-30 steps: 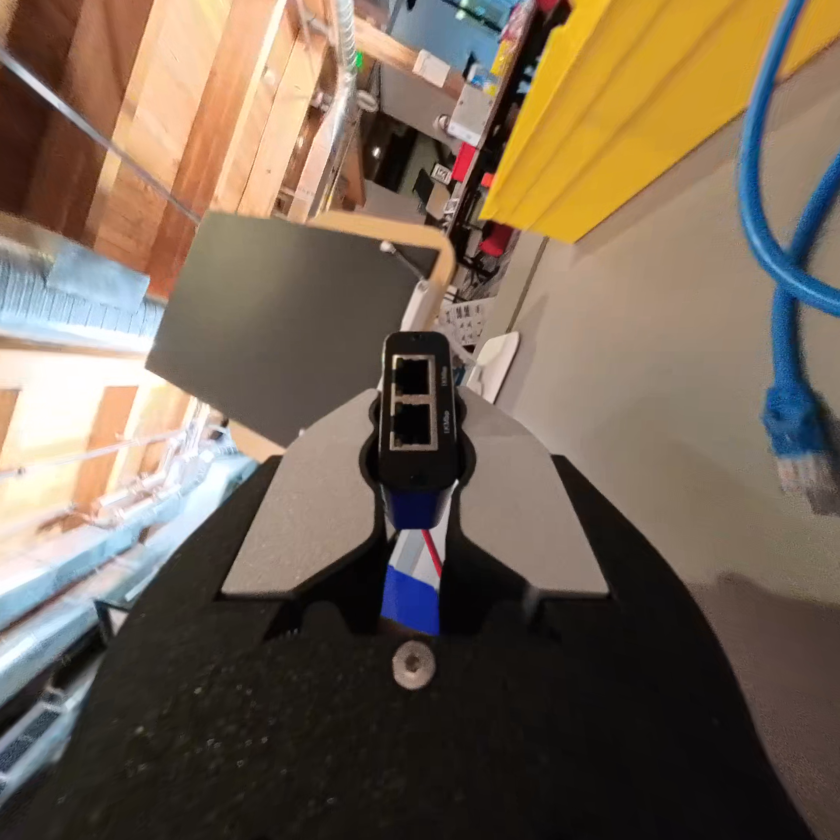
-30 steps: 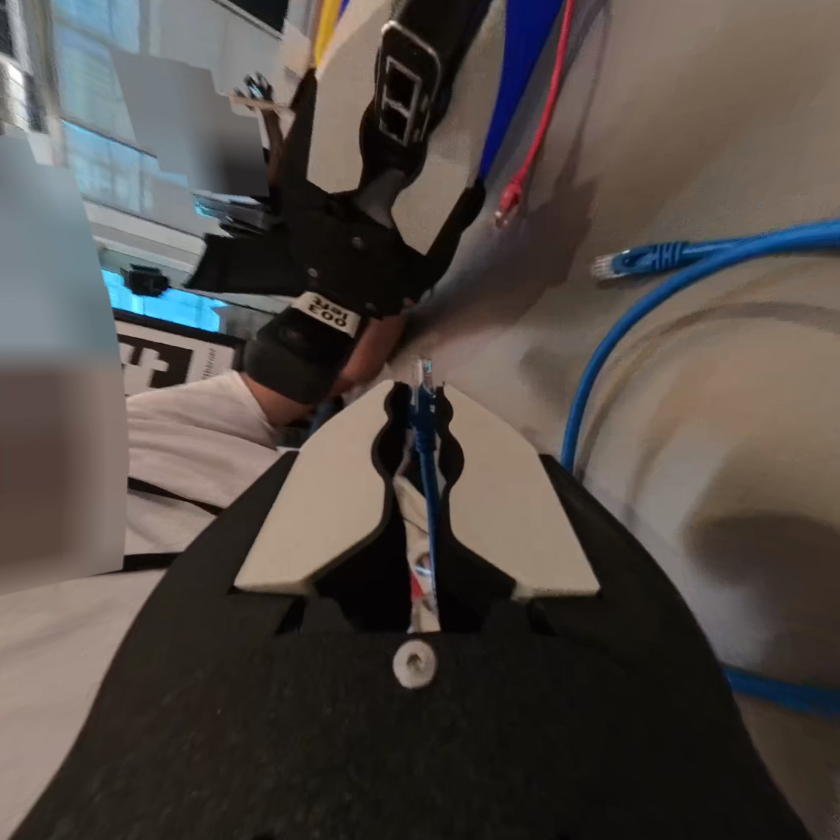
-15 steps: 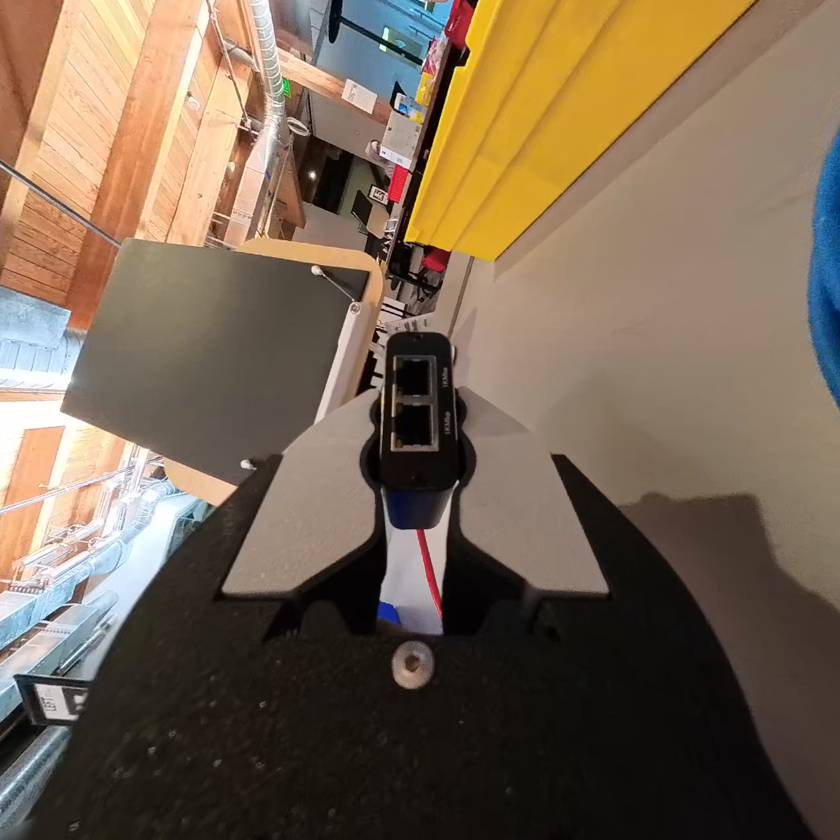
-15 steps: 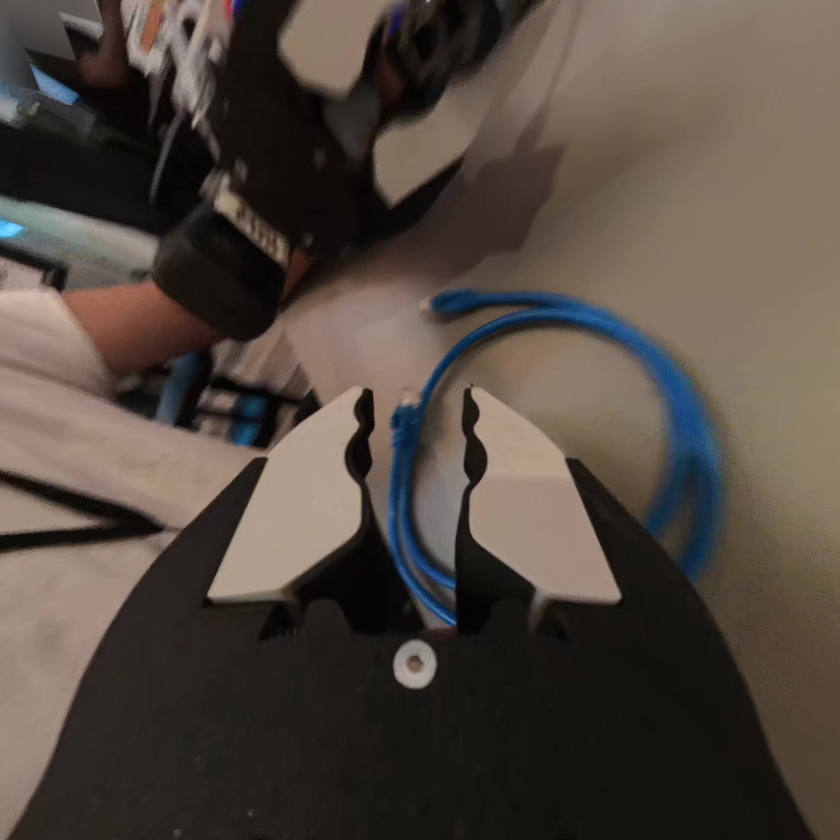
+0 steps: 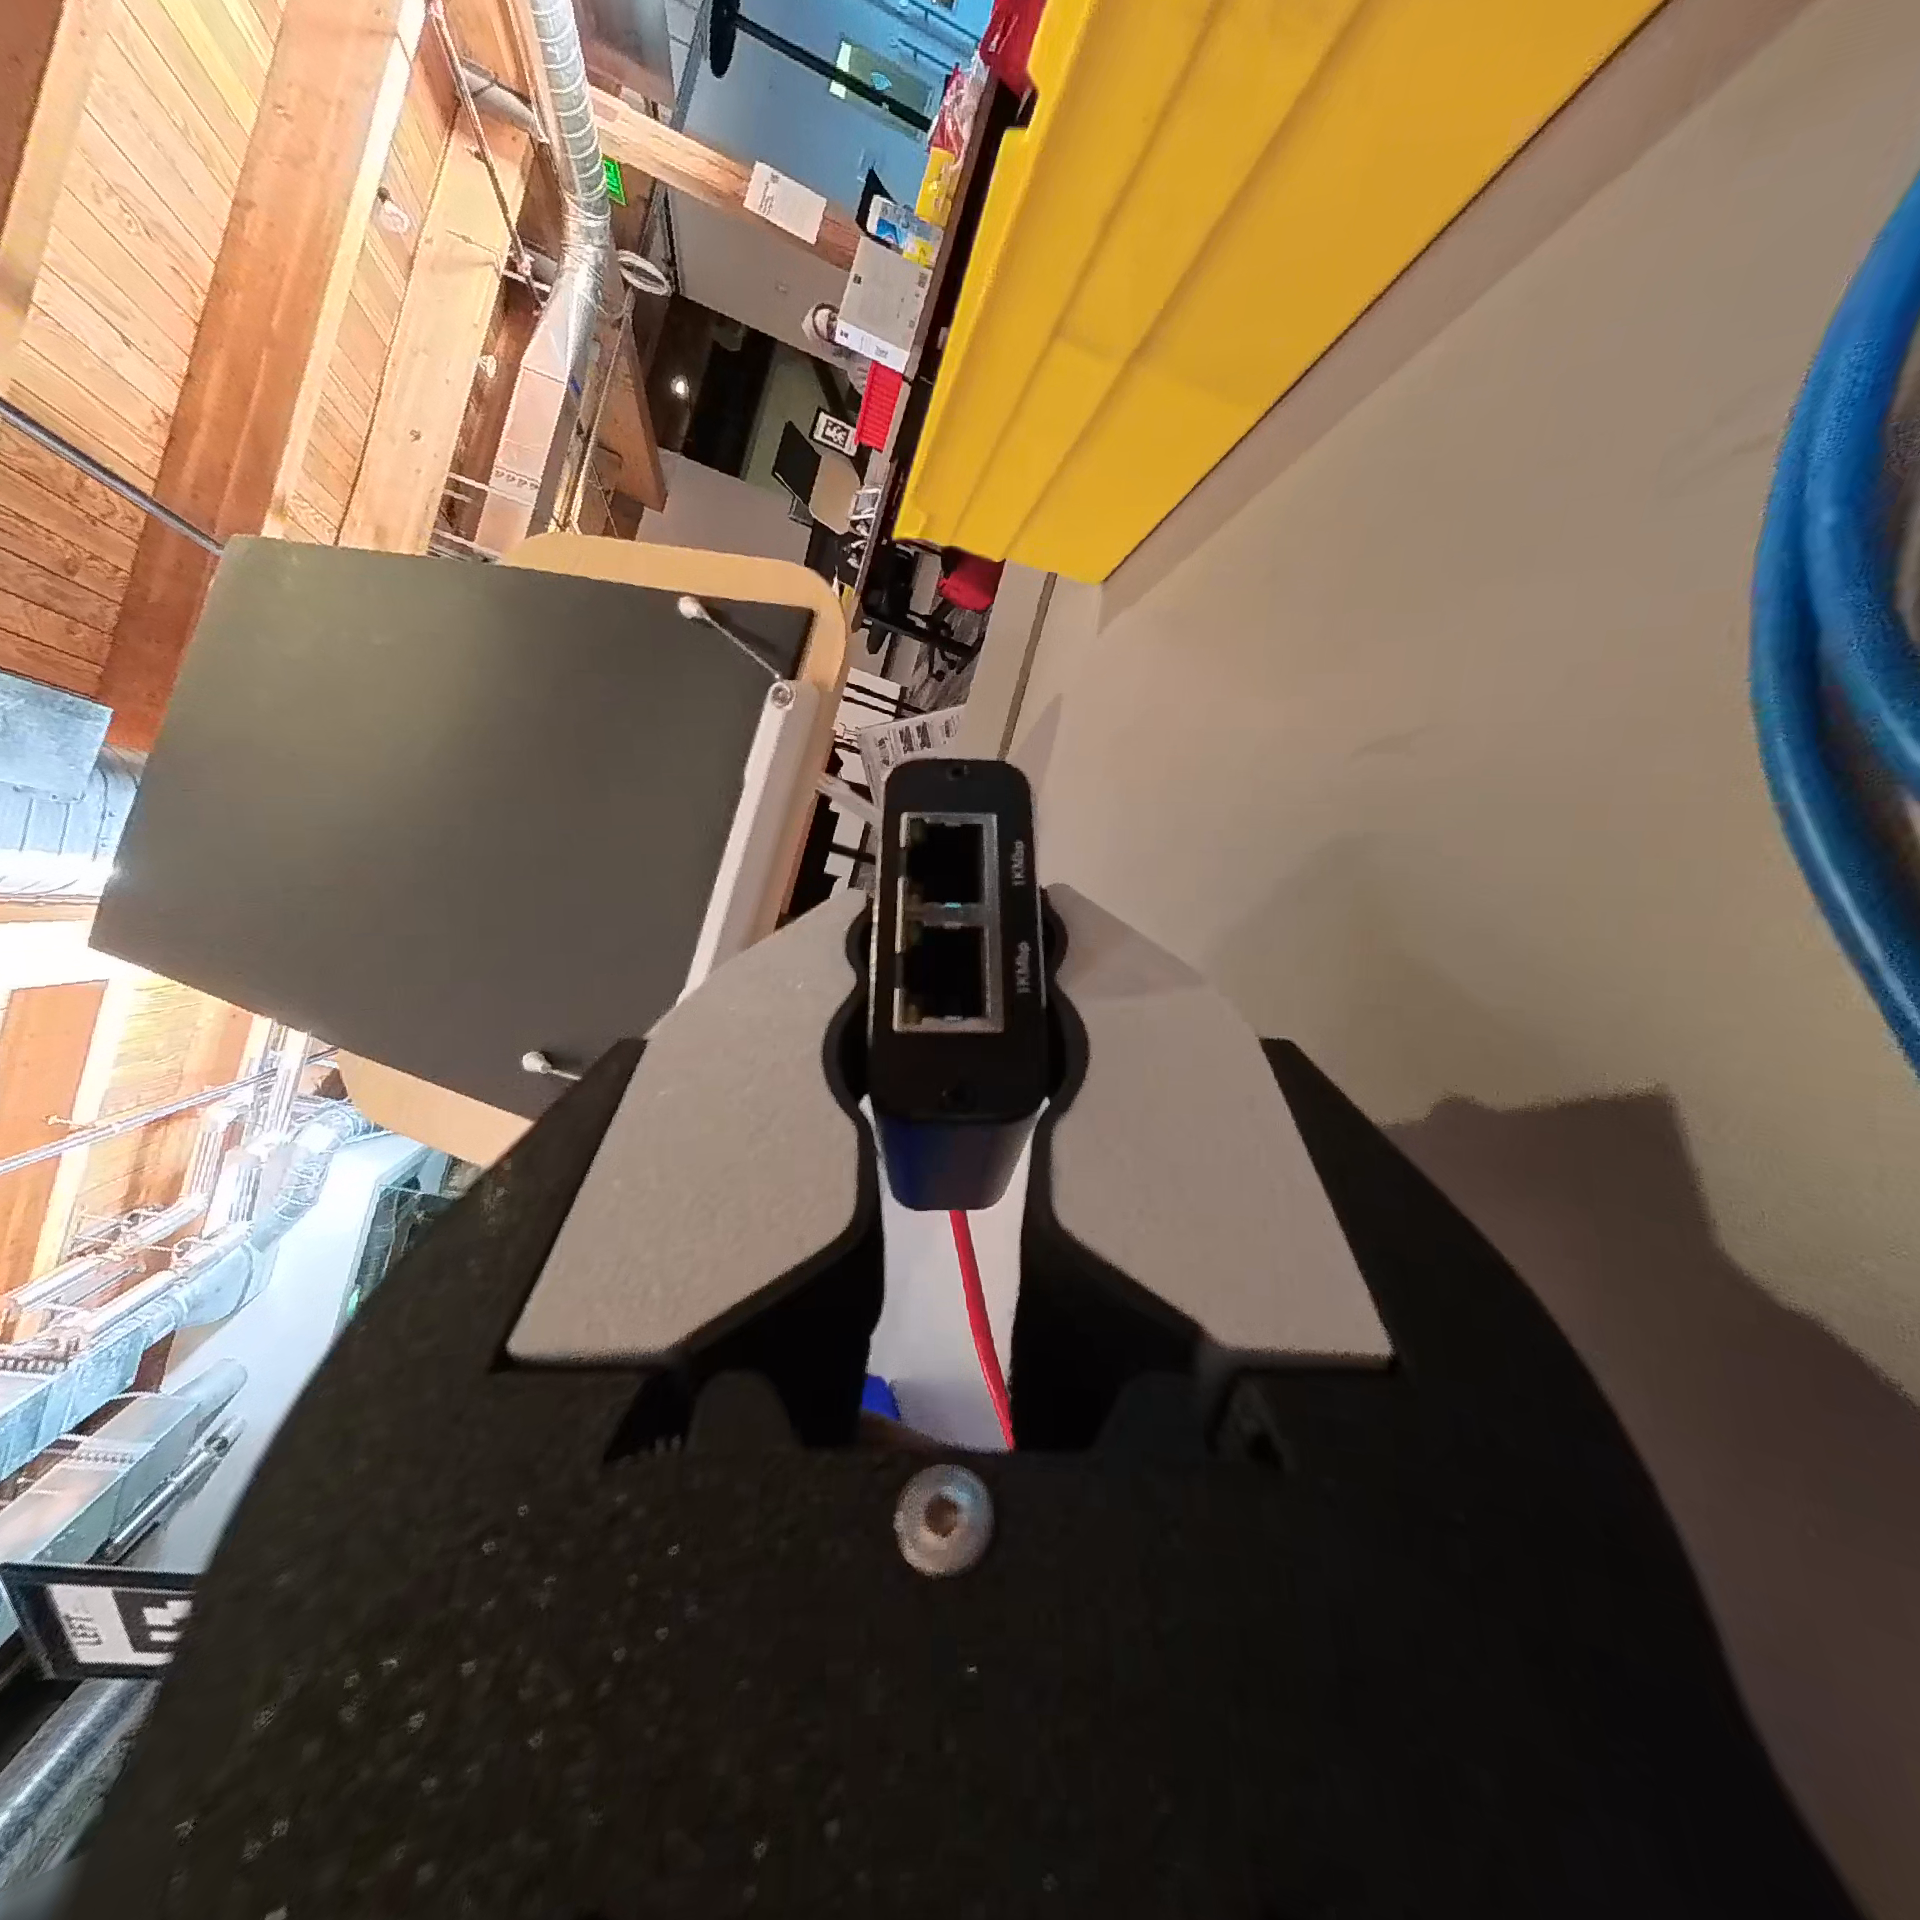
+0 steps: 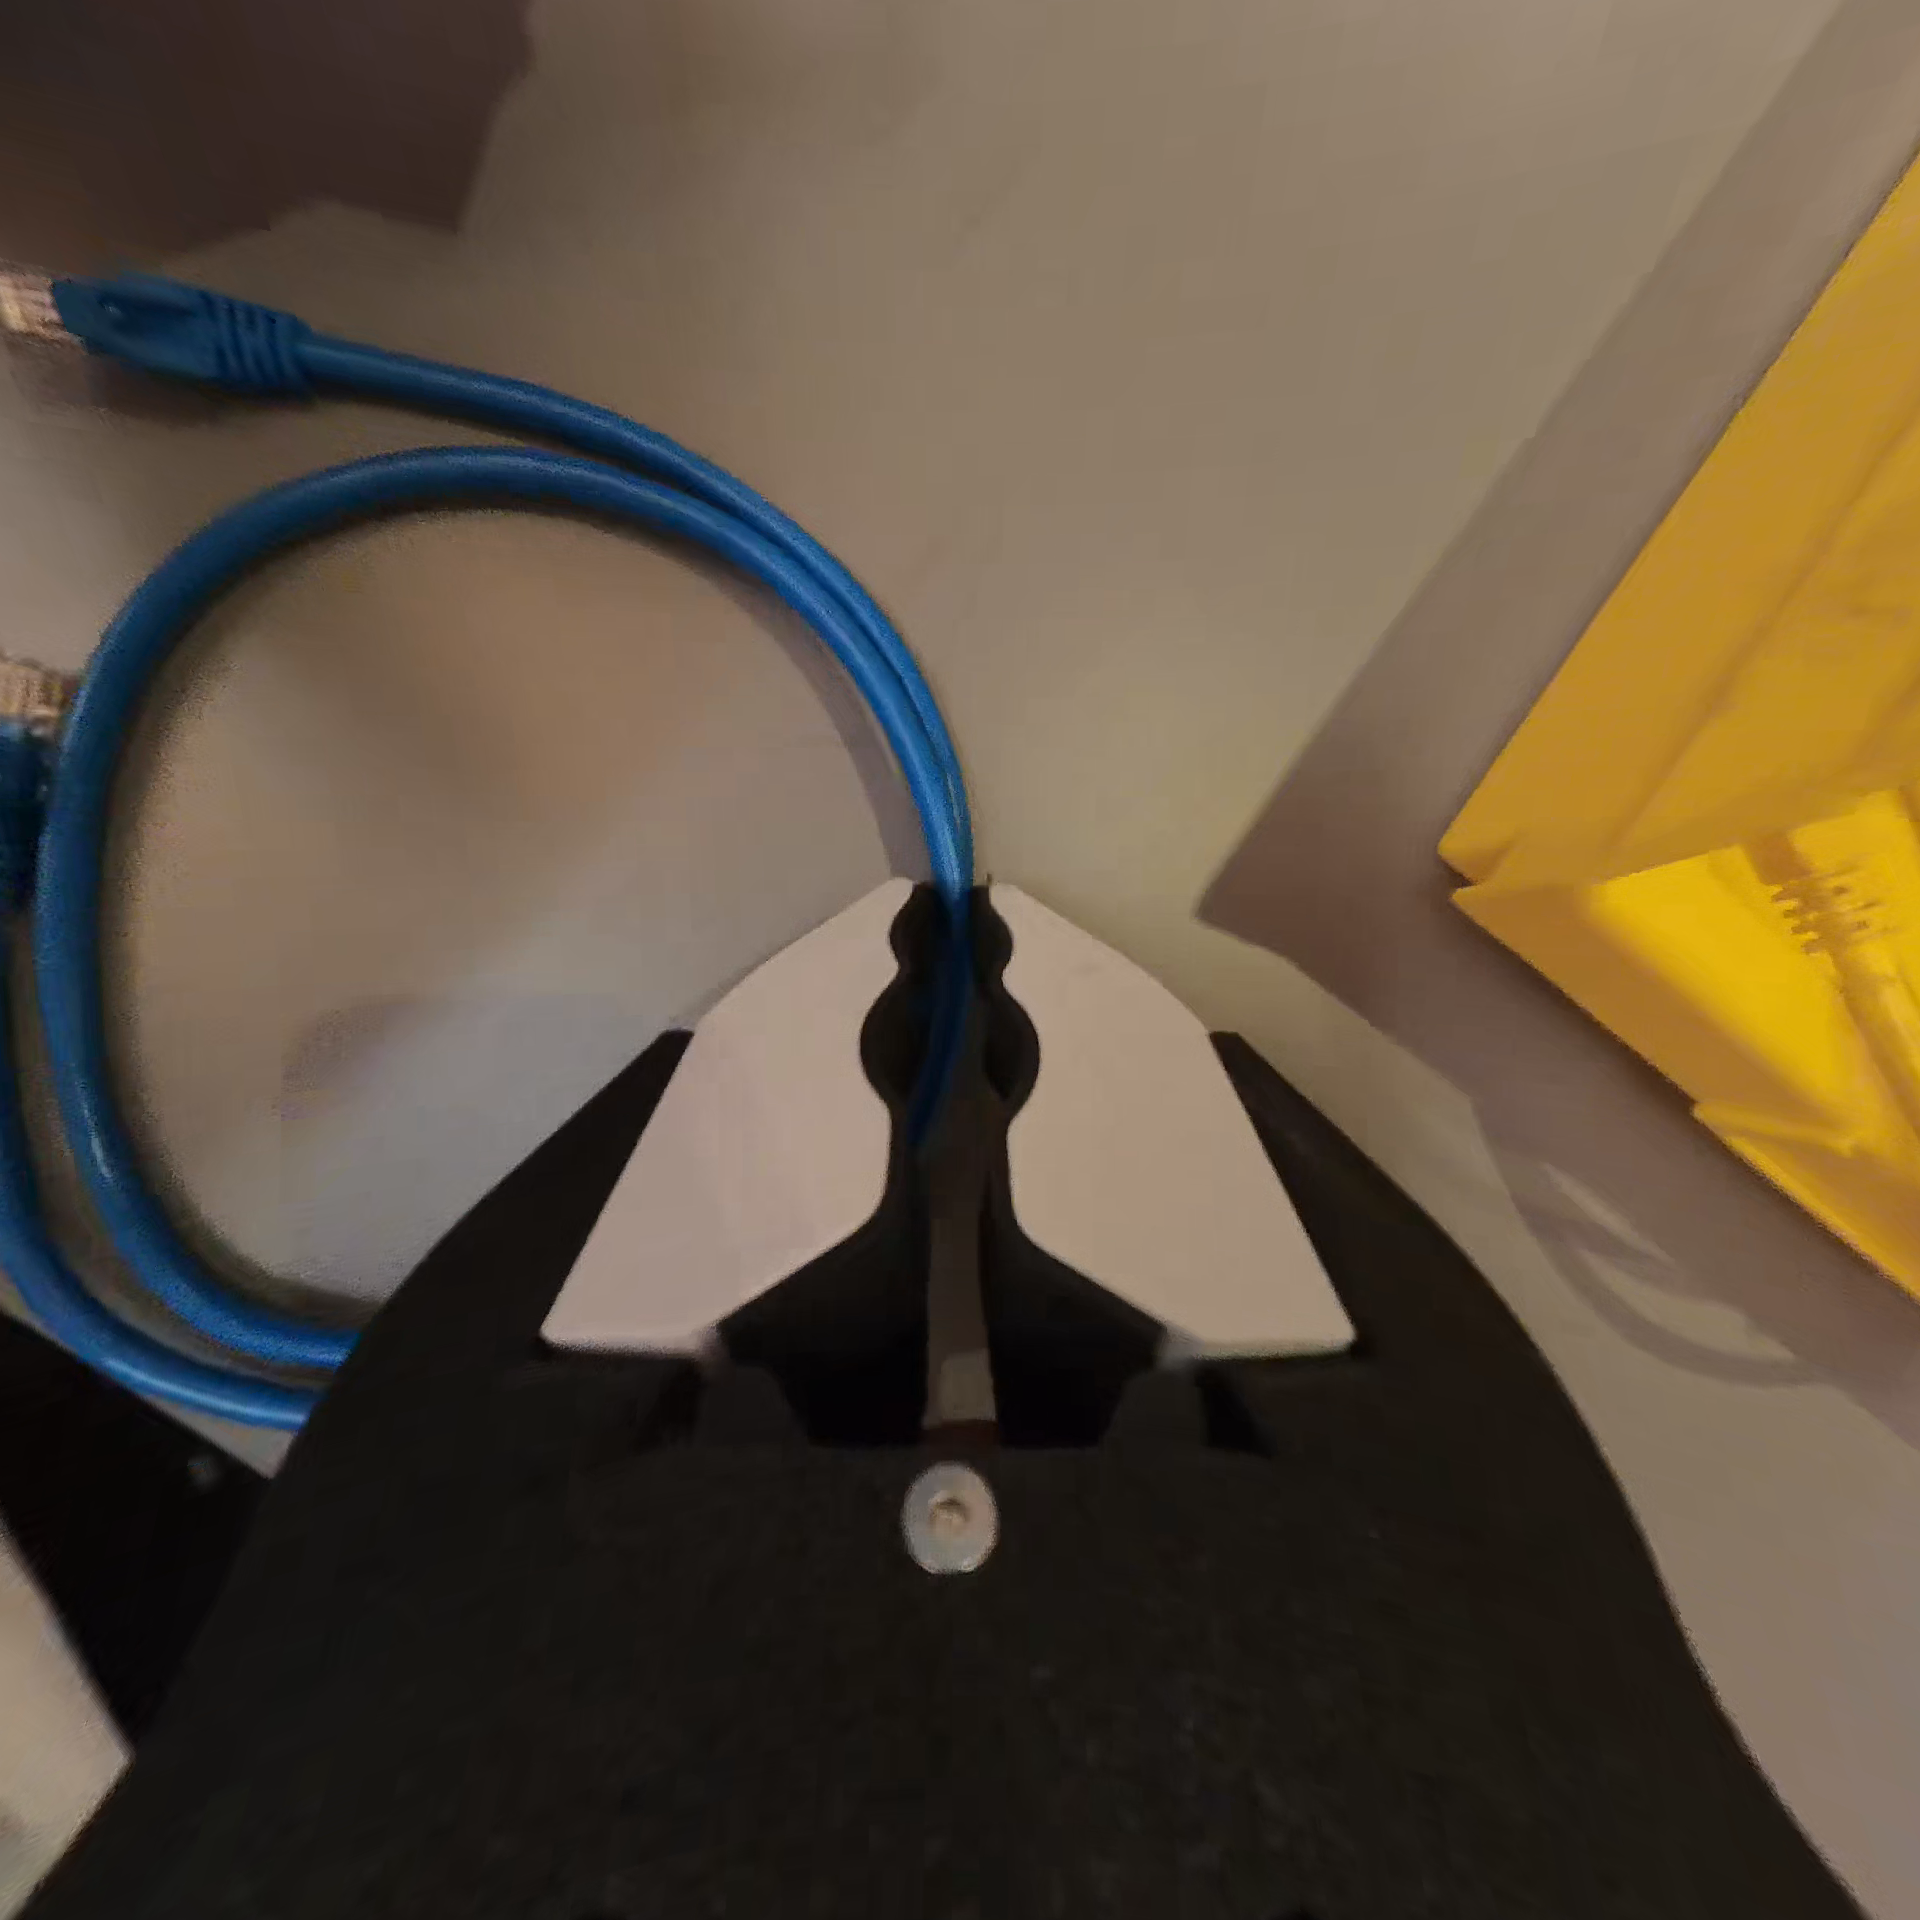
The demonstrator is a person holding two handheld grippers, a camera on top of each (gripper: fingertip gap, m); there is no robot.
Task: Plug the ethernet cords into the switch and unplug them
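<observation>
My left gripper (image 5: 958, 914) is shut on a small black switch (image 5: 954, 1075), held up in the air with its two ports facing the camera, both empty. A thin red cord (image 5: 977, 1309) runs behind it between the fingers. My right gripper (image 6: 951, 891) is shut on the middle of a looped blue ethernet cord (image 6: 582, 488) that lies on the beige table (image 6: 1039, 312). One blue plug (image 6: 156, 327) lies at the upper left, a second plug (image 6: 26, 696) at the left edge. The blue cord also shows blurred at the right edge of the left wrist view (image 5: 1829, 665).
A yellow bin (image 6: 1714, 831) stands on the table to the right of the cord; it also shows in the left wrist view (image 5: 1195, 260). A dark panel on a wooden board (image 5: 436, 810) and room shelving lie beyond the table edge. The gap from one gripper's tips to the other's is roughly 20 centimetres.
My right gripper held a blue plug up near the switch, then opened and let it go, and is now shut on the middle of the cord on the table. The left gripper still holds the switch.
</observation>
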